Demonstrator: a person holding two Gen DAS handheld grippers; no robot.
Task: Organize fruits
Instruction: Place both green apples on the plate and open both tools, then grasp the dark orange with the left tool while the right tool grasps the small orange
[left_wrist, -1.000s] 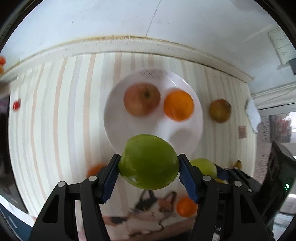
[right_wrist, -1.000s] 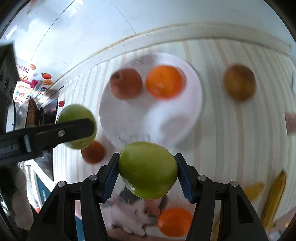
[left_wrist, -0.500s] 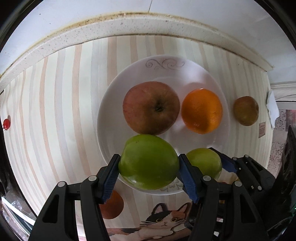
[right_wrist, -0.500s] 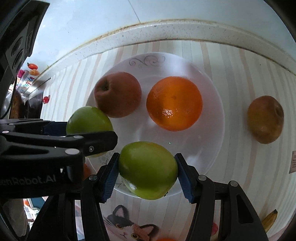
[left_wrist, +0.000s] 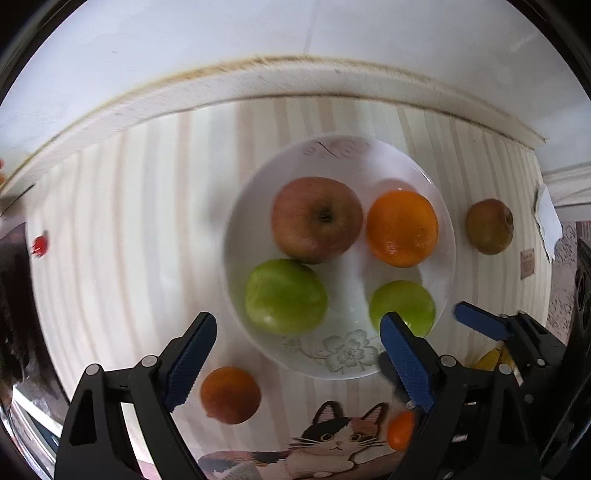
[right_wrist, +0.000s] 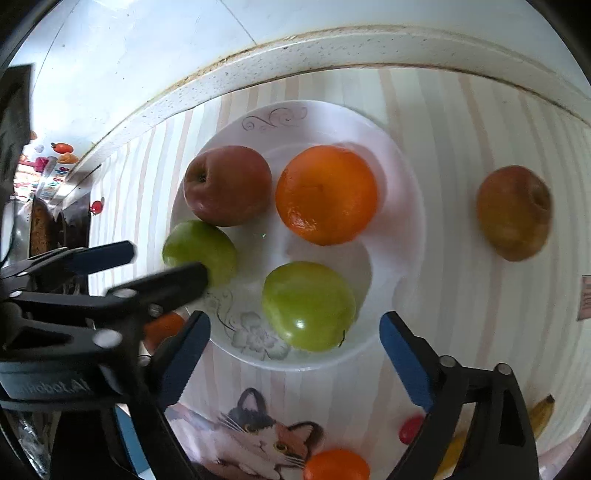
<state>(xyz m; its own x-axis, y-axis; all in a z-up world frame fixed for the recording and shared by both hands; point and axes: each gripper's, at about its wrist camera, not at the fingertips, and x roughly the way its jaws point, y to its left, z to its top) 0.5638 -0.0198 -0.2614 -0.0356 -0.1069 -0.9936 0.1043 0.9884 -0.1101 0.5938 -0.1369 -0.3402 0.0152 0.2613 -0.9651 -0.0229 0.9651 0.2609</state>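
Note:
A white plate (left_wrist: 439, 221) (right_wrist: 399, 206) holds a red apple (left_wrist: 317, 218) (right_wrist: 227, 184), an orange (left_wrist: 402, 228) (right_wrist: 325, 194) and two green apples. My left gripper (left_wrist: 298, 358) is open and empty, just in front of the left green apple (left_wrist: 285, 296) (right_wrist: 197, 247). My right gripper (right_wrist: 294, 357) is open and empty, just in front of the right green apple (right_wrist: 308, 304) (left_wrist: 402, 304). Both green apples rest on the plate's near side. The left gripper's fingers (right_wrist: 110, 254) show at the left of the right wrist view.
A brownish fruit (left_wrist: 488, 230) (right_wrist: 513, 212) lies on the striped cloth right of the plate. Oranges (left_wrist: 229, 394) (right_wrist: 336, 465) and a small red fruit (right_wrist: 409, 428) lie near the cat picture (left_wrist: 332, 439). Bananas (right_wrist: 539, 413) lie at the right. The wall ledge (left_wrist: 258, 85) runs behind.
Both grippers have opened and let go of their green apples, which now rest on the plate. Both grippers have drawn back a little from the plate.

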